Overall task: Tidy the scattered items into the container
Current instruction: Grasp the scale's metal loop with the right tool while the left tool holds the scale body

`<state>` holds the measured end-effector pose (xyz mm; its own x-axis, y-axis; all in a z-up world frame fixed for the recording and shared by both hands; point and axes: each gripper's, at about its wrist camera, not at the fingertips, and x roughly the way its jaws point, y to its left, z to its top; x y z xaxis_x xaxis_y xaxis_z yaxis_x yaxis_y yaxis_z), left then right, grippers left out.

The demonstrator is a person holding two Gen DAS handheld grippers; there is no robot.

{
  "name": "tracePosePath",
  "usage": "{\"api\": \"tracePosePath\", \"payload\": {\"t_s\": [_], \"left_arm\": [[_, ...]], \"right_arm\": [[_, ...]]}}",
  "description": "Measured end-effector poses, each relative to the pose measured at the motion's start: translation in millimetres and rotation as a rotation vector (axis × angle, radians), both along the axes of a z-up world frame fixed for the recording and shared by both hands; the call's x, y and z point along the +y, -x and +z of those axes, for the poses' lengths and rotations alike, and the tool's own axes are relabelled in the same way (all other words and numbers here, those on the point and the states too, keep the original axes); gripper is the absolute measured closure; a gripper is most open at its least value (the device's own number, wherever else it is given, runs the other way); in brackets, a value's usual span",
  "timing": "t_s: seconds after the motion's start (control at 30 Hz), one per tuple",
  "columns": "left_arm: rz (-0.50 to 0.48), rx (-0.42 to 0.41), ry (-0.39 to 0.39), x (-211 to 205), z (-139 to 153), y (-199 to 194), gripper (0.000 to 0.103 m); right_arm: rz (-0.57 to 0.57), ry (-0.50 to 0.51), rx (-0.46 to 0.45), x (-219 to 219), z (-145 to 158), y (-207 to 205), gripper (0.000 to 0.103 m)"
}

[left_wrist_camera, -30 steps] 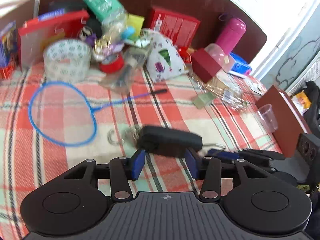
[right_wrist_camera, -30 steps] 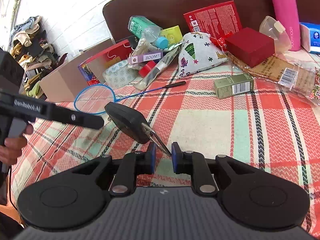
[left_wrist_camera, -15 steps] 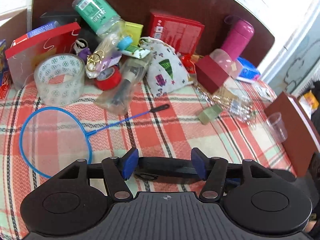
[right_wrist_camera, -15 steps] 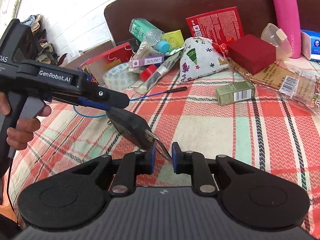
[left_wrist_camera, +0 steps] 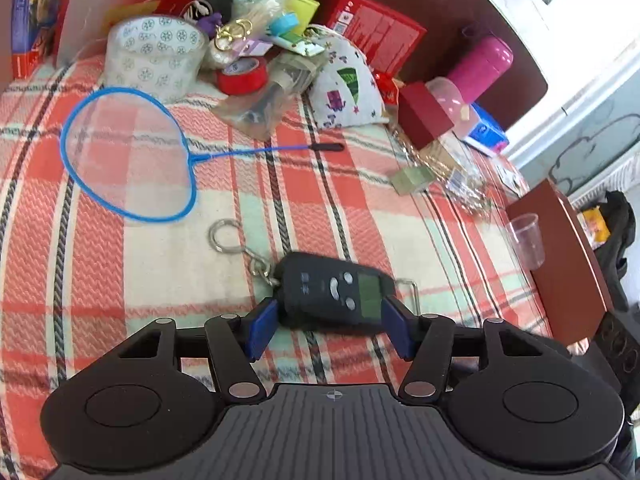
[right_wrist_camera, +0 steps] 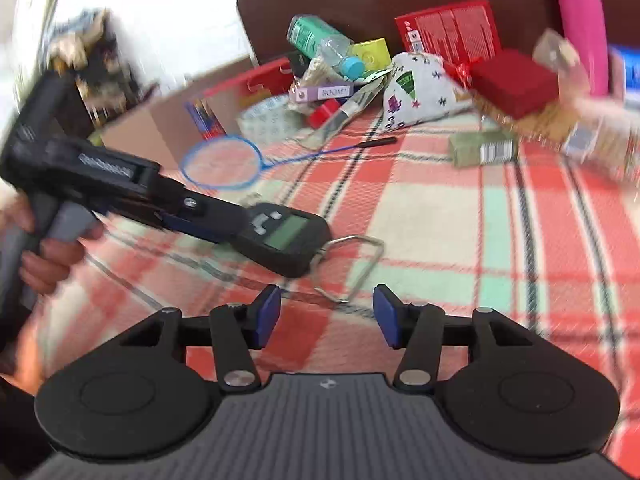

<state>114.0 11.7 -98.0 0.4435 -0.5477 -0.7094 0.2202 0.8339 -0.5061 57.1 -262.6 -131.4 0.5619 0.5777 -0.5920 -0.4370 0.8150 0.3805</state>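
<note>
A black handheld scale (left_wrist_camera: 334,288) with a green screen, key ring and metal hook lies on the plaid cloth. My left gripper (left_wrist_camera: 327,330) has its blue pads on both ends of the scale's body. In the right wrist view the left gripper (right_wrist_camera: 192,220) shows holding the scale (right_wrist_camera: 286,238). My right gripper (right_wrist_camera: 326,316) is open and empty, just in front of the scale's wire hook (right_wrist_camera: 356,264). A cardboard box (right_wrist_camera: 132,136) stands at the far left.
A blue toy racket (left_wrist_camera: 132,152) lies on the cloth. A heap at the back holds a tape roll (left_wrist_camera: 154,56), red boxes (left_wrist_camera: 376,32), a printed pouch (left_wrist_camera: 346,92), a pink bottle (left_wrist_camera: 482,64). A plastic cup (left_wrist_camera: 524,240) and brown board (left_wrist_camera: 560,264) stand at the right.
My right gripper let go of the scale's hook, opened and drew back. My left gripper closed on the scale's body, which now lies flat with its screen up.
</note>
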Motion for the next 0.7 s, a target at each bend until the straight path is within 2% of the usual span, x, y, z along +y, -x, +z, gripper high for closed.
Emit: {"api": "tracePosePath", "payload": {"t_s": [0.07,0.23,0.4,0.63,0.7], "left_arm": [[0.003,-0.005,-0.014,-1.8,-1.8,-2.2,0.033],[0.000,-0.009,-0.024,-3.7,-3.6,-9.5,0.034],[-0.031,-0.032,-0.080,-11.2,-2.8,-13.8,0.042],[-0.043,-0.031,-0.054,-10.1,-6.8,-18.1,0.039],[-0.045,-0.036,-0.064,-14.7,-7.2,-19.9,0.037]], "right_arm": [[-0.018,-0.023,0.014,-0.7,-0.9,-1.9,0.046],[-0.003,0.016,-0.005,7.3,2.5,-6.8,0.049],[0.026,0.116,-0.044,20.3,4.5,-12.7,0.049],[0.072,0.167,-0.074,28.6,6.4,-9.1,0.054],[0.088,0.180,-0.070,35.4,3.3,-13.2,0.061]]}}
